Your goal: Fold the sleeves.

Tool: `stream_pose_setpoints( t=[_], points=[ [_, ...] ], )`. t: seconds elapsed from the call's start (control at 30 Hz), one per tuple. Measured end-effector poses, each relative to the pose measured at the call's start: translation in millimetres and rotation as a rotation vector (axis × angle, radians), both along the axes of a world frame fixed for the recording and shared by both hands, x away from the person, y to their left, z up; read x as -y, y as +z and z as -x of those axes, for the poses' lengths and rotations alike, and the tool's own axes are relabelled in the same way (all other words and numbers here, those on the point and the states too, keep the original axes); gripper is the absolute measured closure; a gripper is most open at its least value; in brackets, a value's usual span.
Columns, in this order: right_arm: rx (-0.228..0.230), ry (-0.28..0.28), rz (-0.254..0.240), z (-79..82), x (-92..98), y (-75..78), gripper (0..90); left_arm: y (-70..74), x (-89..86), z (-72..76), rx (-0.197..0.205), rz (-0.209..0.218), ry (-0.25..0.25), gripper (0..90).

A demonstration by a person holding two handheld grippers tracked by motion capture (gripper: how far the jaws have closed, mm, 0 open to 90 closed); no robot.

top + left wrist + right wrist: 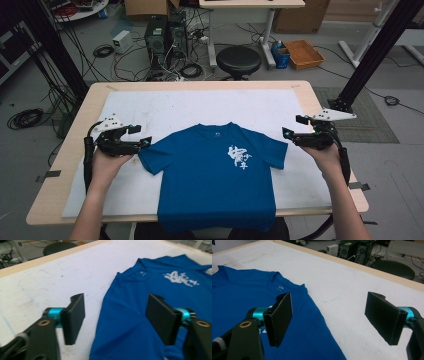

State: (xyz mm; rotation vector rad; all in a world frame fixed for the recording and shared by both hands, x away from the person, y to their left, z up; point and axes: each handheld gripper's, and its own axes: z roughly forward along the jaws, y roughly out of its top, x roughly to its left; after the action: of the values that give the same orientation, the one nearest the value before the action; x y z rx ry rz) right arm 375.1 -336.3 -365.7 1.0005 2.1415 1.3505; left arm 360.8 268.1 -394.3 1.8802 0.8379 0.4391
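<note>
- Forearms come in from the bottom edge of the high view, each hand wrapped around a black two-jaw tool with a grey three-cornered plate on top.
- Left gripper [146, 141] hovers at the edge of the shirt's sleeve; in its own view the flat, rectangular black pads [74, 317] stand wide apart, with nothing pinched between them, the cloth lying below the gap.
- Right gripper [287, 133] sits just off the opposite sleeve; its pads [280, 316], faced in a rough, grainy black, also stand fully spread and hold nothing.
- Teal metal collars join each pad to its matte black arm.
- Blue T-shirt [217, 175] lies flat and face up between the two tools, soft knit cloth with a ribbed round collar, short sleeves spread, and its hem hanging over the near edge of the table.
- White print [239, 156] with brushy, ragged strokes marks the chest.
- White mat [165, 107], scuffed and faintly stained, covers most of the tabletop under the shirt.
- Pale wooden table [200, 85] shows as a smooth border with rounded corners.
- Round black stool [238, 60] stands on the grey floor beyond the far edge, among loose cables.
</note>
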Motion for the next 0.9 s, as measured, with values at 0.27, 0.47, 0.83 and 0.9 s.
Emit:
stream_pose_setpoints(
  t=[0.27,0.47,0.83,0.9],
  points=[
    [-0.002,-0.002,0.008,-0.8,-0.1,-0.7,23.9,-25.0,-25.3,-8.9,-0.194,0.063,0.101,48.2],
    [-0.002,-0.004,0.011,-0.6,0.2,-0.8,24.1,-31.7,-26.9,-9.4,-0.238,0.042,0.106,57.1],
    [-0.005,-0.001,0.014,-0.1,0.2,-0.9,24.4,-42.7,-26.5,-9.8,-0.341,0.016,0.102,69.0],
    [-0.006,-0.001,0.014,-0.3,0.0,-1.0,24.5,-43.6,-25.4,-10.0,-0.36,0.019,0.092,76.2]
  ],
)
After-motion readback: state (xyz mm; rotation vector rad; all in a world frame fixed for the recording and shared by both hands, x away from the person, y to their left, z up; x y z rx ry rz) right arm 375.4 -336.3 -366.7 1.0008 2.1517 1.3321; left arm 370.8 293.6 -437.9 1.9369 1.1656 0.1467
